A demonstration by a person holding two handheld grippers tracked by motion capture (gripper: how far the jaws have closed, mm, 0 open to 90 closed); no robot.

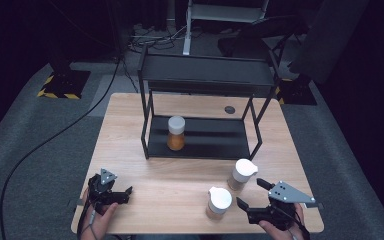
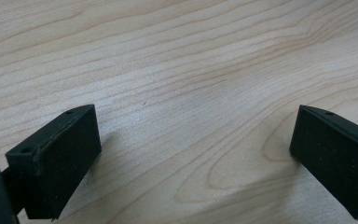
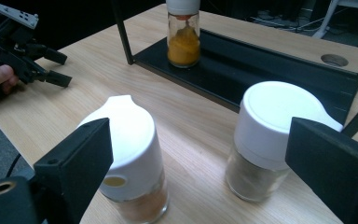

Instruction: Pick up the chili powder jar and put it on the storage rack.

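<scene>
A dark room with grey carpet surrounds a light wooden desk [image 1: 130, 130]. A black two-tier rack [image 1: 205, 75] stands toward the desk's twelve o'clock edge, and on its lower shelf, at the left end, sits a jar of orange spice [image 1: 176, 133] with a white cap.

At about five o'clock on the desk stand two more white-capped spice jars: the nearer jar [image 1: 218, 202] and, just beyond it toward one o'clock, the farther jar [image 1: 241, 174], close together but apart. The right gripper [image 1: 254, 194] rests at the five o'clock corner, released, its jaws spread wide and pointing at these two jars without touching either. In the right gripper view each jar stands beside one jaw.

The left gripper [image 1: 128, 192] lies at seven o'clock, also released, jaws wide apart over bare wood, well apart from every jar.
</scene>
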